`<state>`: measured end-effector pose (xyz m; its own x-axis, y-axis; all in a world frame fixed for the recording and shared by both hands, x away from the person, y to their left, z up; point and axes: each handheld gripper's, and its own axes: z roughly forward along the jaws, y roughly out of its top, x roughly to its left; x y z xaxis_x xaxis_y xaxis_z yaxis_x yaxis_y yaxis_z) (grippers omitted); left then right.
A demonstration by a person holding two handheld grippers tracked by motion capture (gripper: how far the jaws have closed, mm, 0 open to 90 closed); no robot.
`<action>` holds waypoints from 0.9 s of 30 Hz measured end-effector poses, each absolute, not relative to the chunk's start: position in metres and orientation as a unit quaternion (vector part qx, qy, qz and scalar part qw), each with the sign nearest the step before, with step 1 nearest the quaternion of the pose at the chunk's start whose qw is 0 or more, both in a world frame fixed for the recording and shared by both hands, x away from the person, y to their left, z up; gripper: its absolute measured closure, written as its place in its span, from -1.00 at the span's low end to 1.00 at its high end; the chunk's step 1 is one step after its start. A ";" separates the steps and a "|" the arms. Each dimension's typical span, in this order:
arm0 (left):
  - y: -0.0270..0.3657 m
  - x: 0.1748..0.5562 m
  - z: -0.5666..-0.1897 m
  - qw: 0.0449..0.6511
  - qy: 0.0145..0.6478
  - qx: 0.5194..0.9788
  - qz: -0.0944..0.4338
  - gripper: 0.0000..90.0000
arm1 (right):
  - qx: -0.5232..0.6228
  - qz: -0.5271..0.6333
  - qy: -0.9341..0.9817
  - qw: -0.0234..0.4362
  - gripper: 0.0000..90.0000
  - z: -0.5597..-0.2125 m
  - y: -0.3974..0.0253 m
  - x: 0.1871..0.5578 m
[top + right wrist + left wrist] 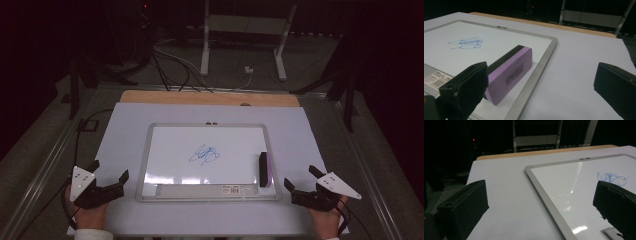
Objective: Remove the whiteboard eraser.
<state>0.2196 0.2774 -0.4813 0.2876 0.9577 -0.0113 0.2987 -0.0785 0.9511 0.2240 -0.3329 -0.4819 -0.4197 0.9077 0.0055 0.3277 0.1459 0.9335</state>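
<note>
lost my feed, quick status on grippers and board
Left gripper and right gripper open, empty. Eraser lies on whiteboard, blue scribble unwiped. Nothing blocking.

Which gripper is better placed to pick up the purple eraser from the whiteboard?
The right gripper, probably. The purple eraser lies at the whiteboard's right edge, just ahead of its open jaws. The left gripper, also open, sits across the board beside the left frame.
</note>
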 end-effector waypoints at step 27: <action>0.281 0.220 -0.486 0.466 0.499 0.640 0.351 -0.99 | 0.481 0.480 0.673 0.293 -1.00 -0.474 -0.343 0.222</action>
<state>0.2203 0.2810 -0.4858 0.2552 0.9667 -0.0166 0.3121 -0.0662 0.9477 0.2216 -0.3428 -0.4736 -0.3659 0.9282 0.0676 0.3659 0.0767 0.9275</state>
